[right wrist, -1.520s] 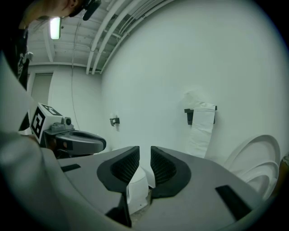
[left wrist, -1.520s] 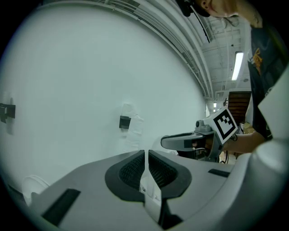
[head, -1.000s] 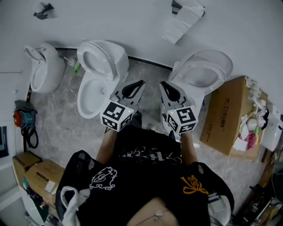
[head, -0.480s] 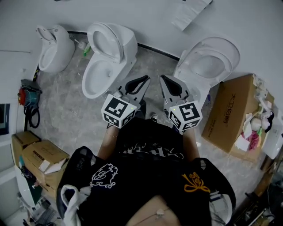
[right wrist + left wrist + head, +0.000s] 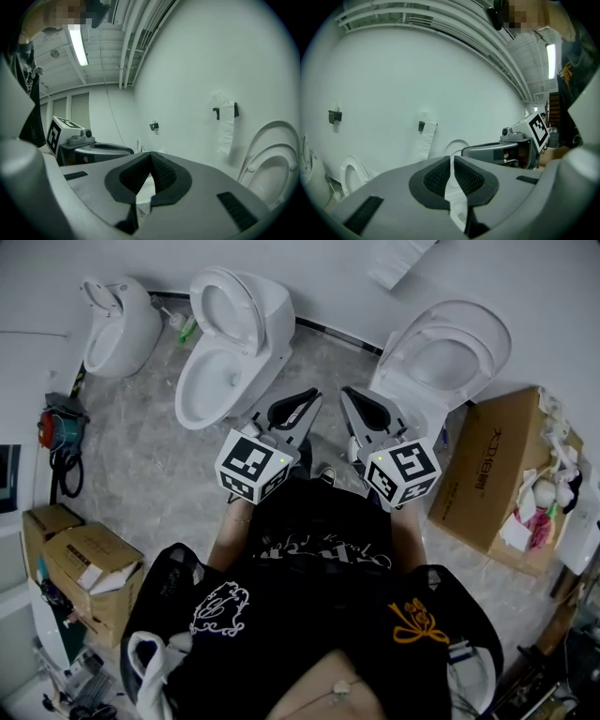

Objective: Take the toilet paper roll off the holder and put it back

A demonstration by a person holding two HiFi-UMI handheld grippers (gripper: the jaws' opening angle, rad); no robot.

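Low in the head view, the person's black shirt (image 5: 319, 549) fills the frame. Just above it, mid-frame, the left gripper (image 5: 307, 399) and right gripper (image 5: 349, 397) sit side by side, each with fingers pressed together and holding nothing. Beyond them stands a toilet (image 5: 225, 352) at upper left and another at upper right. Farthest off, right of centre in the right gripper view, the roll (image 5: 227, 119) hangs on its holder (image 5: 216, 112) on the wall (image 5: 187, 70).

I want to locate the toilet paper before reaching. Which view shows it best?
The right gripper view: the toilet paper hangs whole from its wall holder, unblocked. The left gripper view shows it a little smaller; the head view cuts it at the top edge.
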